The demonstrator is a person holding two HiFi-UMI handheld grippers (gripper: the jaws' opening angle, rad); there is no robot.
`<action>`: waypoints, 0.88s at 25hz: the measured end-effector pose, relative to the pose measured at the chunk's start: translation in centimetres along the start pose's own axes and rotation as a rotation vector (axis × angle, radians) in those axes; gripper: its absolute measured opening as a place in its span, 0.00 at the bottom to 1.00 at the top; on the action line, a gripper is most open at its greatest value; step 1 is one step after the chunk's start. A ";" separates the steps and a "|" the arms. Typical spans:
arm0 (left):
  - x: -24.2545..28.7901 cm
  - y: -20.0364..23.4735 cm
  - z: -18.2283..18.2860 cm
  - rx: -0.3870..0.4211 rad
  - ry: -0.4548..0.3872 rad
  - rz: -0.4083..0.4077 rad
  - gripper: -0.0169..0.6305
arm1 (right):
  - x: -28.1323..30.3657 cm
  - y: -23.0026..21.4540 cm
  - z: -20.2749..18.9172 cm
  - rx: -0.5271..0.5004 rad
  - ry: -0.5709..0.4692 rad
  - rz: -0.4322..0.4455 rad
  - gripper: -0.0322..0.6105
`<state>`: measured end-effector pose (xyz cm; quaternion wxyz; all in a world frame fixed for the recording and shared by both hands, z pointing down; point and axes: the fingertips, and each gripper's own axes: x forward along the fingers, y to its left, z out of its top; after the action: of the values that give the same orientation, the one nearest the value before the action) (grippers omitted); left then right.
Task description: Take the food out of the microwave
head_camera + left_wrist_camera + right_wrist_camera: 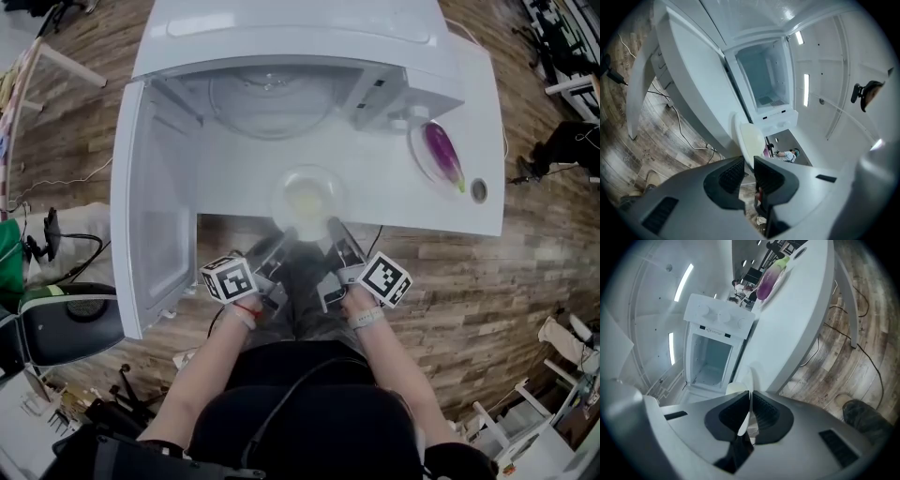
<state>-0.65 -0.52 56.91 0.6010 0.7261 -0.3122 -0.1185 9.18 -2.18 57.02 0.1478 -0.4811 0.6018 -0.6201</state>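
Wore black top (309,431) with short sleeves; thin black cable (281,398) curved across it. Grey-olive trousers (302,309) below. Red band (246,309) on left wrist, white band (366,319) on right. Left gripper (281,240) and right gripper (336,231) carried left cube (229,278) and right cube (386,278), white with black square markers. Showed smooth grey shells, black ribbed pads (732,174) and dark rectangular slots (836,446) in gripper views.

Overhead and low views share microwave (291,33)
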 end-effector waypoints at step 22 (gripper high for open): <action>0.0 0.3 0.4 -0.086 -0.064 0.009 0.10 | -1.1 0.0 -0.9 -0.074 0.066 -0.040 0.12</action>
<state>-0.99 -0.88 57.12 0.6220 0.6940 -0.3291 -0.1523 8.97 -0.82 56.72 0.0974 -0.4774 0.6190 -0.6160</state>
